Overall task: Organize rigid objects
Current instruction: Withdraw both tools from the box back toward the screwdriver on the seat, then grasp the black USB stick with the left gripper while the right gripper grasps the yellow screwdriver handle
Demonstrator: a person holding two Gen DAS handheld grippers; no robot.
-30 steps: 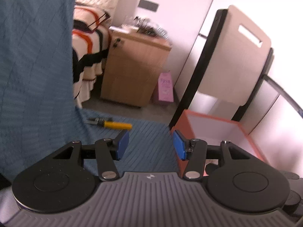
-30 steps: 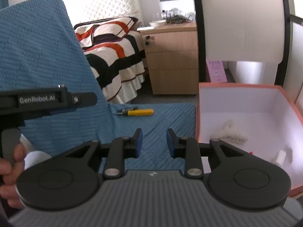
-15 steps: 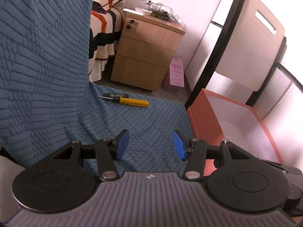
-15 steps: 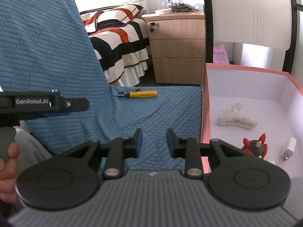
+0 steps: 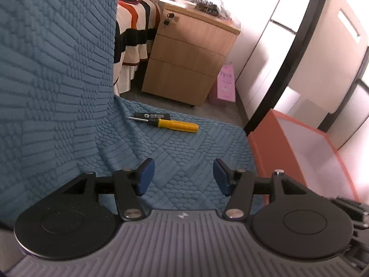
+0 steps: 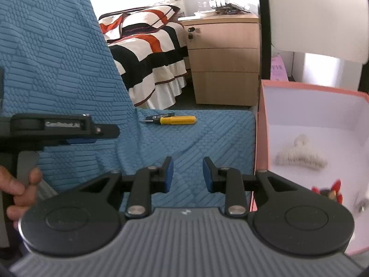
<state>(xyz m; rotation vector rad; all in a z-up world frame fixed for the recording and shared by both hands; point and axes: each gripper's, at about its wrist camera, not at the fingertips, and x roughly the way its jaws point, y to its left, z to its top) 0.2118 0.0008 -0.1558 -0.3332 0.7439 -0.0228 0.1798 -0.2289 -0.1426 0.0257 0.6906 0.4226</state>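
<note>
Left hand-held gripper [image 5: 182,176]: jaws apart, nothing between the blue pads, just been opening wider; only blue quilted cover [image 5: 189,152] under the gap. Pointed down and forward toward the yellow-handled screwdriver [image 5: 171,122], well short of it, no contact.

Right hand-held gripper [image 6: 187,174]: jaws narrowly apart, empty, touching nothing. Hovers over the same cover near the wall of the orange box [image 6: 261,138].

Screwdriver location: flat on the cover at the far edge of the seat, near the crease where the cover rises up the backrest, handle toward the box, tip toward the crease. A black labelled part lies along its shaft end; one piece or two, cannot tell.

Box contents, right wrist view: white hair claw clip [image 6: 299,155], a red-and-black small figure [image 6: 332,190], blurred, and a pale object at the lower right, too blurred to name.

Step in hand, as judged: approach to pick the screwdriver, last loose item in sight, for transfer into the box.

Next move calls for: further reach forward and down, jaws straddling the yellow handle across its width, closing without catching a fold of cover. Risk: round handle rolling off the seat's far edge.
</note>
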